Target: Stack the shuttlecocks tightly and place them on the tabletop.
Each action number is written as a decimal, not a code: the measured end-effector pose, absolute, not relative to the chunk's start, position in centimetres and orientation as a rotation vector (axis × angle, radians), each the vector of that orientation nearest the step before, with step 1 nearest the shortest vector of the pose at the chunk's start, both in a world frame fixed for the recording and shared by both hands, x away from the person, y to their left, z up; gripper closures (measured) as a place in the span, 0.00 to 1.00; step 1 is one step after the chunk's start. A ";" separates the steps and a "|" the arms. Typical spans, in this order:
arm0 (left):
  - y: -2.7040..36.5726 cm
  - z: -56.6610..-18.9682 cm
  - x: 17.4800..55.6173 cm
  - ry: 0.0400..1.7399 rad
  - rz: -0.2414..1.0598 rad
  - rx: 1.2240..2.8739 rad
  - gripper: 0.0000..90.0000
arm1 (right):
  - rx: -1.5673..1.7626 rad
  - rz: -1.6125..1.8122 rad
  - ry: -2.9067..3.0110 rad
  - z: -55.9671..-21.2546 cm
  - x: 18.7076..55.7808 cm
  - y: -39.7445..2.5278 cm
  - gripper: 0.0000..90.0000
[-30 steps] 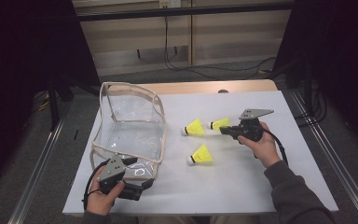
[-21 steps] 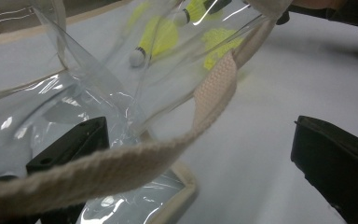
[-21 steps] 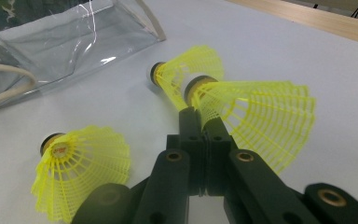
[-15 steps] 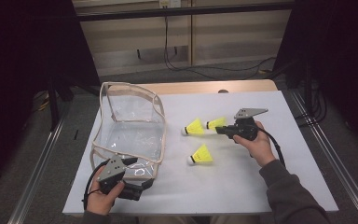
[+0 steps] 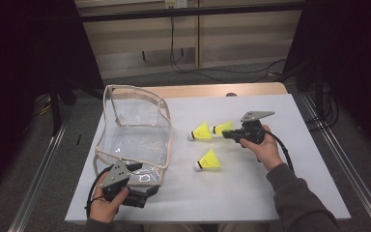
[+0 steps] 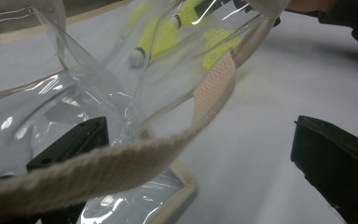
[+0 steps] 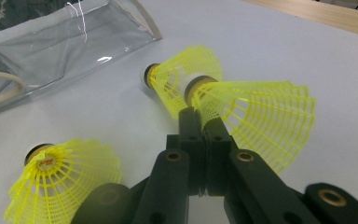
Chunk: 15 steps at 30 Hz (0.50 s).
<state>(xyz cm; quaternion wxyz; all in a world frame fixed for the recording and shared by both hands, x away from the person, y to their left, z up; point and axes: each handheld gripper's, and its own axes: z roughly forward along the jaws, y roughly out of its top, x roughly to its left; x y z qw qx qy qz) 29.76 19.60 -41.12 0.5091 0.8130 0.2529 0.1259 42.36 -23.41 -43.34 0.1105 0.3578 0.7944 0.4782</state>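
Note:
A clear plastic bag [image 5: 135, 137] with beige trim lies open at the table's left. My left gripper [image 5: 145, 179] is at the bag's near corner. In the left gripper view it [image 6: 200, 126] stands open, with the beige trim [image 6: 214, 88] running between its jaws and one jaw behind the plastic. Three yellow shuttlecocks lie right of the bag. My right gripper [image 5: 224, 134] is shut on the skirt of the right-hand shuttlecock [image 5: 222, 127], pinched close to its cork [image 7: 198, 84]. A second shuttlecock [image 5: 202, 131] touches it, and the third [image 5: 208, 160] lies nearer me.
A white sheet [image 5: 294, 188] covers the table, with bare wood [image 5: 198, 90] along its far edge. Metal rails [image 5: 343, 164] run down both sides. Cables [image 5: 183, 63] lie on the floor beyond.
My right gripper has moved left to the right-hand shuttlecock, which shifted slightly left toward its neighbour. The left gripper and the bag have stayed put.

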 end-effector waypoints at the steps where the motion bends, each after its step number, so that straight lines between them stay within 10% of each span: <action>1: 19.6 -41.1 29.8 0.610 0.305 1.961 0.05 | 1.049 1.395 2.335 -43.4 42.4 -23.4 0.99; 15: 19.6 -41.1 29.8 0.608 0.306 1.960 0.05 | 1.064 1.375 2.339 -43.7 42.6 -23.1 0.99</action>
